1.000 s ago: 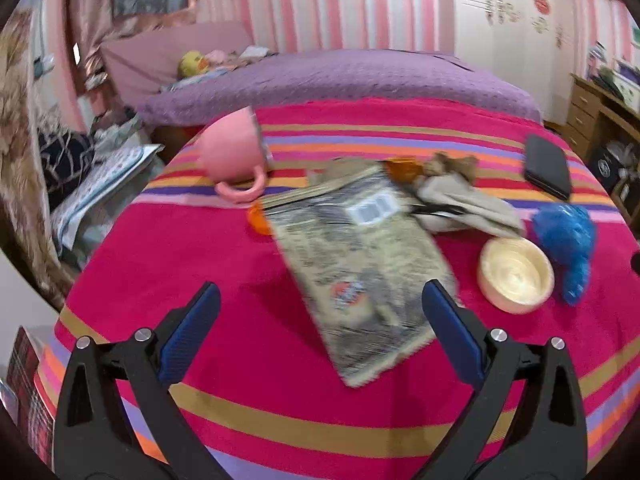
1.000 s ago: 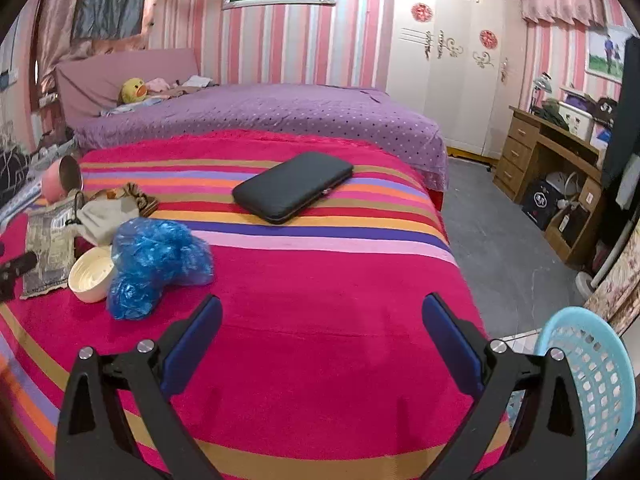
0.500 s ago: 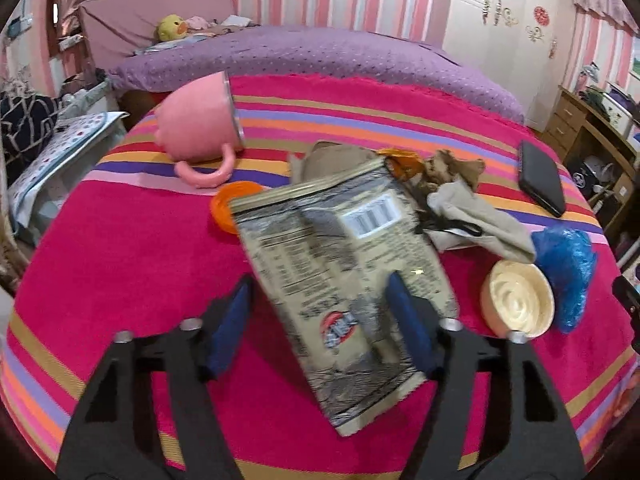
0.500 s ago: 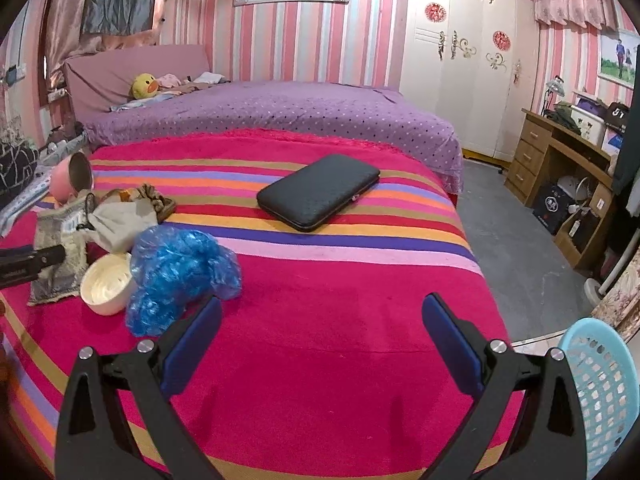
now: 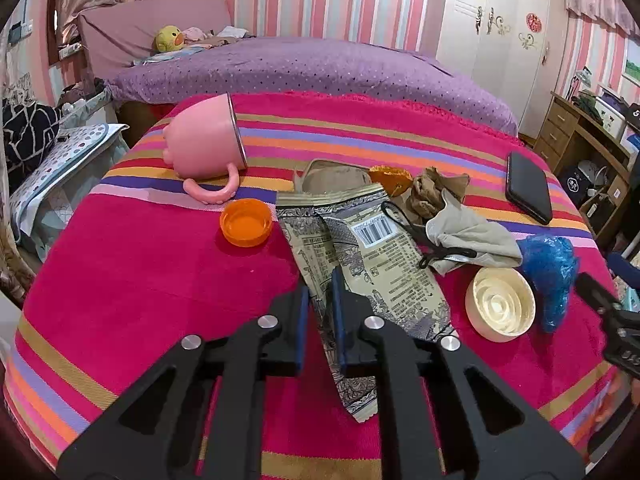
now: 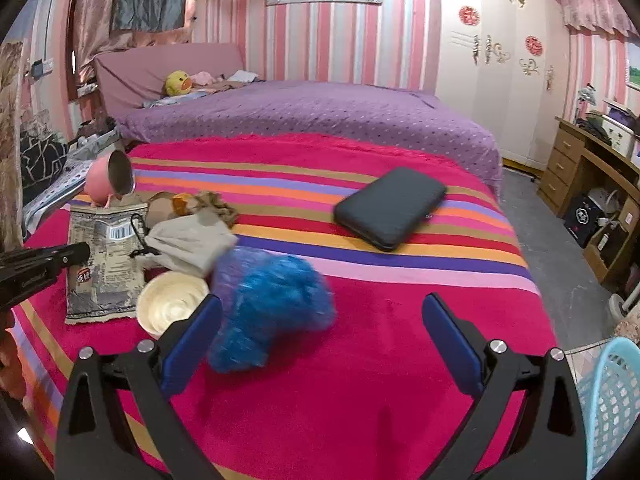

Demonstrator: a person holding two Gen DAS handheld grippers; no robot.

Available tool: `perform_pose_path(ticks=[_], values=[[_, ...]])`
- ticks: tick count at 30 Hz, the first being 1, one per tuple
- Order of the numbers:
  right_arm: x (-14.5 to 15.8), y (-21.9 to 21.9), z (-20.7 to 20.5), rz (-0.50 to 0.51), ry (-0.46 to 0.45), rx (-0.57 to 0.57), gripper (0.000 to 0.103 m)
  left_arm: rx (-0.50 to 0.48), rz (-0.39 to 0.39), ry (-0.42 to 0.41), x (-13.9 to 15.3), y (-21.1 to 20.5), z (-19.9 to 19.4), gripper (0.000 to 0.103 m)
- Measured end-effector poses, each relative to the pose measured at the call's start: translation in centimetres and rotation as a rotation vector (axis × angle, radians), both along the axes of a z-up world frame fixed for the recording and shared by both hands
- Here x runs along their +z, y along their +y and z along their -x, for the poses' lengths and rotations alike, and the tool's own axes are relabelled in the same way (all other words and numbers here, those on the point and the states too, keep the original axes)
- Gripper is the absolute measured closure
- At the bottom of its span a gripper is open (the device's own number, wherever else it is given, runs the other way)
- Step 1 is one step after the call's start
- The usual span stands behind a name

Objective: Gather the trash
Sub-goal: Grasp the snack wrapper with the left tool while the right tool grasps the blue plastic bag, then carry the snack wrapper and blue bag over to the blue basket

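My left gripper point(image 5: 320, 316) is shut on the left edge of a flat snack wrapper point(image 5: 372, 264) with a barcode, lying on the striped bed cover. The wrapper also shows in the right wrist view point(image 6: 104, 260). My right gripper point(image 6: 320, 332) is open and empty, just above a crumpled blue plastic bag point(image 6: 272, 308), which also shows in the left wrist view point(image 5: 550, 268). A cream lid point(image 5: 500, 306), an orange cap point(image 5: 245, 222) and a grey cloth pouch point(image 5: 468, 236) lie around the wrapper.
A pink mug point(image 5: 202, 144) lies on its side at the back left. A black case point(image 6: 390, 208) lies on the cover to the right. A light blue basket point(image 6: 612, 404) stands on the floor at the far right. A purple bed point(image 6: 320, 116) is behind.
My left gripper has closed from wide open onto the wrapper's edge. My right gripper has moved left and closer to the blue bag, still open.
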State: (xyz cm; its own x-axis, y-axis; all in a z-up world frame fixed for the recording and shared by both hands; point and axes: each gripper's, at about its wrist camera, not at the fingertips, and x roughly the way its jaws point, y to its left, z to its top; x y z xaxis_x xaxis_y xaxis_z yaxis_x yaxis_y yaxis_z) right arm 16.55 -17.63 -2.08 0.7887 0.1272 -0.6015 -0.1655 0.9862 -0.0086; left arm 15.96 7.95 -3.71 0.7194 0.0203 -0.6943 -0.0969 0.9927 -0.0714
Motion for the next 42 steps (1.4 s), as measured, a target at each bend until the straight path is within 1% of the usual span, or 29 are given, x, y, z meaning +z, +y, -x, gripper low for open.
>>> perform_pose_path(ticks=[2,4,5,6,7,9,13,18,22,26,34,42], values=[[-0.4,0.8,-0.6,0.005,0.018,0.011,0.013,-0.003,-0.009,-0.008,0.2,0.1,0.2,0.095],[-1.0,1.3,-1.2,0.009,0.05,0.028,0.039,-0.01,-0.022,-0.022,0.6,0.0,0.7,0.095],[-1.5,1.5,-1.4,0.001,0.071,0.04,0.045,-0.013,-0.026,-0.03,0.8,-0.1,0.8,0.095],[-1.8,1.7,-1.6,-0.008,0.087,0.055,0.055,-0.016,-0.032,-0.041,1.1,-0.2,1.0,0.096],[-2.0,1.9,-1.7,-0.017,0.1,0.078,0.063,-0.017,-0.041,-0.052,1.3,-0.2,1.2,0.096],[-1.9,1.9,-1.4,-0.027,0.092,0.097,0.068,-0.009,-0.059,-0.074,1.9,-0.3,1.6,0.098],[-0.9,0.2,-0.1,-0.049,0.029,0.066,0.069,0.016,-0.061,-0.122,3.4,0.2,2.4,0.1],[-0.2,-3.4,1.4,-0.074,-0.007,0.001,0.069,0.059,-0.061,-0.17,4.9,0.8,3.6,0.102],[0.5,-5.8,2.3,-0.077,-0.023,-0.031,0.069,0.068,-0.055,-0.19,5.6,0.4,4.1,0.102],[0.8,-7.6,3.0,-0.074,-0.029,-0.055,0.069,0.055,-0.055,-0.196,6.0,-1.4,4.2,0.102],[1.3,-10.8,4.2,-0.067,-0.052,-0.086,0.069,-0.013,-0.054,-0.247,7.4,-6.5,5.2,0.102],[1.4,-12.9,4.9,-0.058,-0.055,-0.1,0.069,-0.065,-0.067,-0.235,6.9,-10.8,5.3,0.102]])
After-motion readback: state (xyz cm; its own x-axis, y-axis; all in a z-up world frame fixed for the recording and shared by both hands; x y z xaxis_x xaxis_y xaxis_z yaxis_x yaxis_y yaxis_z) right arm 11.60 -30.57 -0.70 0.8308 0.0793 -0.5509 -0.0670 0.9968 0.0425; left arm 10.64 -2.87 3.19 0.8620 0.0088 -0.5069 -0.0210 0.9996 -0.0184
